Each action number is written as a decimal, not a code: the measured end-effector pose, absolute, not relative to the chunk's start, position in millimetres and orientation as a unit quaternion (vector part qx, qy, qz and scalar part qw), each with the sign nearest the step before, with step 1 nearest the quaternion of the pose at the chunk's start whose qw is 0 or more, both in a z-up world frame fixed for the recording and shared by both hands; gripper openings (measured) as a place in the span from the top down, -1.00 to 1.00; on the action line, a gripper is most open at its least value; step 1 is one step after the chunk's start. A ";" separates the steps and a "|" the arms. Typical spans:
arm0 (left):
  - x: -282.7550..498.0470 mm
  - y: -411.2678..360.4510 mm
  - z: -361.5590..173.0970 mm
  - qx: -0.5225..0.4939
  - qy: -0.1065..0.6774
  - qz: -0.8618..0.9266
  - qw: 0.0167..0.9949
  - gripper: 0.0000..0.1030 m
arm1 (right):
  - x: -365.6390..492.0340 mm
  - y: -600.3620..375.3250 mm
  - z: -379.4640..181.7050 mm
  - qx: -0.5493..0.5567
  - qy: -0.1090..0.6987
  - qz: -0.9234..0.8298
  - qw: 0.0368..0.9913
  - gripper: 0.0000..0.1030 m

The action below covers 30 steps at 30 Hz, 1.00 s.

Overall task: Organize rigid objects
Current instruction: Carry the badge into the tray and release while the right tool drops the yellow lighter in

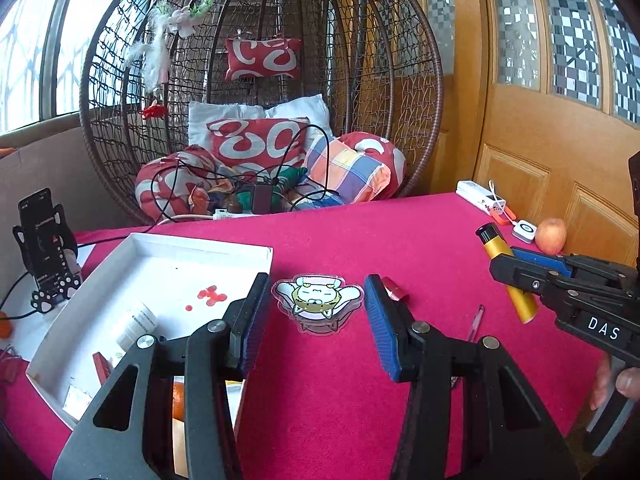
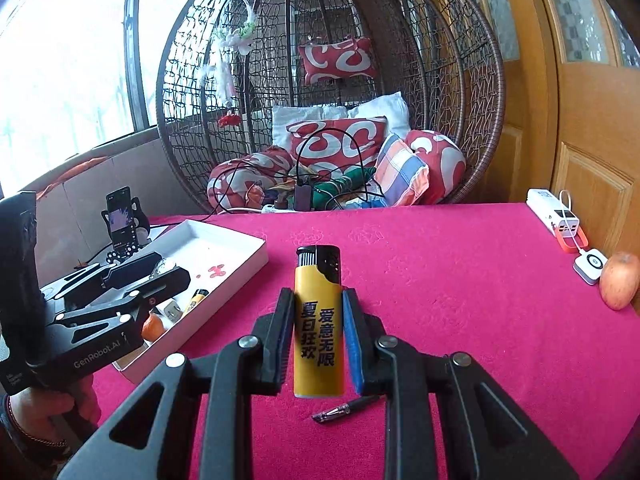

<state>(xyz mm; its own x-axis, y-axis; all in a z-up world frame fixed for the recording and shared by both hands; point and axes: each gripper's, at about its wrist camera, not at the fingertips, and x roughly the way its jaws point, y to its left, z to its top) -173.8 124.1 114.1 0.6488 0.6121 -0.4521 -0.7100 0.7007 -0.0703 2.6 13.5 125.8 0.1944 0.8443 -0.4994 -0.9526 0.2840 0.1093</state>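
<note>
My right gripper (image 2: 317,300) is shut on a yellow lighter (image 2: 318,272) with black printed characters, held upright above the red tablecloth. The left wrist view shows that lighter (image 1: 520,304) in the right gripper (image 1: 498,268) at the right. My left gripper (image 1: 317,288) is open and holds nothing. It hovers near the white tray (image 1: 200,240), with a cat-shaped acrylic piece (image 1: 316,300) on the cloth ahead between its fingers. A small red item (image 1: 394,288) and a pen (image 1: 476,322) lie on the cloth. The tray holds a white bottle (image 1: 136,320), an orange (image 2: 152,326) and a small yellow lighter (image 2: 196,298).
An apple (image 2: 619,280), a small white device (image 2: 590,264) and a power bank (image 2: 554,214) sit by the table's right edge near a wooden door. A phone on a stand (image 1: 42,236) is at the left. A wicker hanging chair (image 1: 260,80) with cushions stands behind the table.
</note>
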 end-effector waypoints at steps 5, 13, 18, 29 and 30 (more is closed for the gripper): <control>-200.7 145.9 116.6 -0.146 0.186 0.392 0.889 0.08 | -20.6 32.1 132.5 -0.134 0.224 0.593 0.762 0.56; -244.3 179.2 115.9 -0.179 0.158 0.433 0.869 0.08 | -56.3 62.3 143.1 -0.173 0.194 0.611 0.748 0.56; -273.8 199.9 108.6 -0.206 0.149 0.458 0.852 0.08 | -79.4 86.4 144.6 -0.194 0.185 0.624 0.734 0.56; -310.5 225.9 89.4 -0.241 0.143 0.482 0.830 0.08 | -121.4 124.5 133.5 -0.230 0.177 0.642 0.709 0.56; -312.1 227.9 88.1 -0.243 0.144 0.482 0.829 0.08 | -124.4 127.0 132.7 -0.233 0.176 0.643 0.708 0.56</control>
<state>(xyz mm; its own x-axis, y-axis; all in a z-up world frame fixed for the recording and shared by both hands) -312.1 227.9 88.1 0.4928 0.7300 -0.4735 -0.8702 0.4166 -0.2632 -124.4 127.0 132.7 0.1111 0.8284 -0.5490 -0.9926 0.0647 -0.1032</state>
